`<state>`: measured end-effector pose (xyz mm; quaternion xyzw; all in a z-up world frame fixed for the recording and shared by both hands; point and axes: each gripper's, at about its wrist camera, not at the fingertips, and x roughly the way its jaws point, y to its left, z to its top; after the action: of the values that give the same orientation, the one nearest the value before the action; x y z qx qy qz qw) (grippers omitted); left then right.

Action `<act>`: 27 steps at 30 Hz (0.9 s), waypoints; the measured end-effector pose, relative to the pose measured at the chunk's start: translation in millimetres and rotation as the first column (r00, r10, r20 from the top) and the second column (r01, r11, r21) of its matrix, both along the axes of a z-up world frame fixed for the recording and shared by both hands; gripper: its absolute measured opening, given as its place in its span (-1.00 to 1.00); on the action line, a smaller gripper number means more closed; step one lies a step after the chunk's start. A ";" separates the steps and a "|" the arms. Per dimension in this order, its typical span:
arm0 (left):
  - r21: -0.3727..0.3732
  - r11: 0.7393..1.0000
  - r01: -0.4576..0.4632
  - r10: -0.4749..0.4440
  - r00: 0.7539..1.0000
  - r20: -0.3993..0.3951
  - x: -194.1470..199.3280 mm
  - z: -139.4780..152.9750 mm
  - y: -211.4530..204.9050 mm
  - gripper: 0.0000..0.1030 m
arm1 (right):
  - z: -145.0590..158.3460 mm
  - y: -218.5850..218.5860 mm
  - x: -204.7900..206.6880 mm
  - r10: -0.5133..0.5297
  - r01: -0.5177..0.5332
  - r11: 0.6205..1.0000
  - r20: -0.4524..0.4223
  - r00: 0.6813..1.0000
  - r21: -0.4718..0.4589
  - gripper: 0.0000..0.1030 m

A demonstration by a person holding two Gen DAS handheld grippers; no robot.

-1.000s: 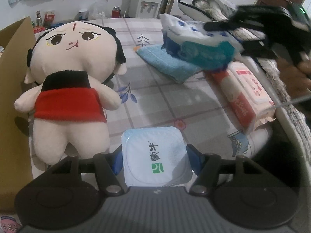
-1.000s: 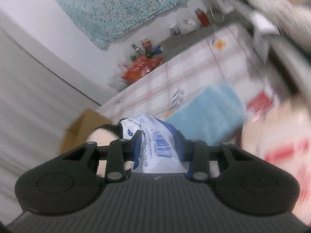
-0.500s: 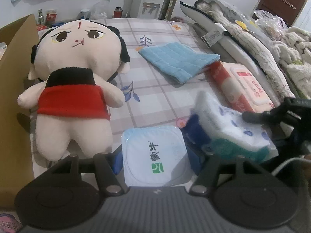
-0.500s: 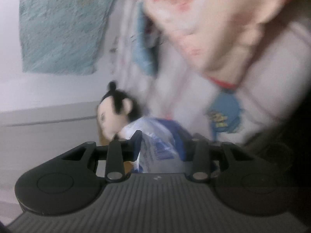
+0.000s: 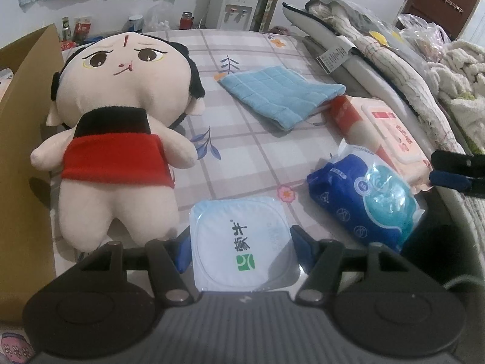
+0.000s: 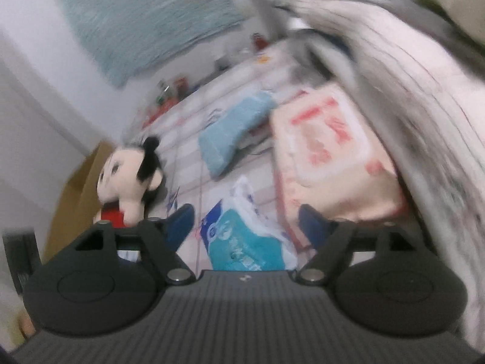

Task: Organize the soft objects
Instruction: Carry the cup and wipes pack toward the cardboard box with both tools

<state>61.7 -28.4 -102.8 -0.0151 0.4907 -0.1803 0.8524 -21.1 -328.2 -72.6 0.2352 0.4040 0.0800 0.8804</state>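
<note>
Left wrist view: left gripper (image 5: 241, 242) clamps a glossy square white foil-lidded cup (image 5: 242, 244); right gripper (image 6: 246, 223) opening, crinkly blue plastic pack (image 5: 363, 203) loose beside the cup.

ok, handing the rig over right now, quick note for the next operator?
Left gripper: shut on the white yogurt cup, held low over the bed.
Right gripper: jaws opening, pads clear of the blue tissue pack, which lies on the bedsheet against the pink wipes pack.
Also on the bed: plush doll beside the cardboard box, folded blue towel.
Done: tissue pack set down next to the wipes.
Left: yogurt cup not yet placed; doll and towel untouched.
</note>
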 end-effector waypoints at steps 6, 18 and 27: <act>0.003 1.000 0.000 0.000 1.000 -0.003 0.6 0.0 -0.9 0.28 | -16.3 39.9 26.3 0.159 -0.173 0.971 -0.091 0.983 -0.166 0.62; 0.003 1.000 0.005 -0.005 1.000 -0.011 1.7 0.2 -0.3 0.28 | -23.8 73.5 31.0 0.217 -0.239 0.958 -0.143 0.966 -0.161 0.66; 0.015 1.000 0.011 -0.011 1.000 -0.001 0.8 0.0 -2.5 0.28 | -47.7 92.0 64.9 0.193 -0.221 0.965 -0.193 0.962 -0.140 0.74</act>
<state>62.5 -30.9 -102.9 -0.0064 0.4924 -0.1812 0.8513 43.8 -236.1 -120.3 0.1261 0.5083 0.1178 0.8437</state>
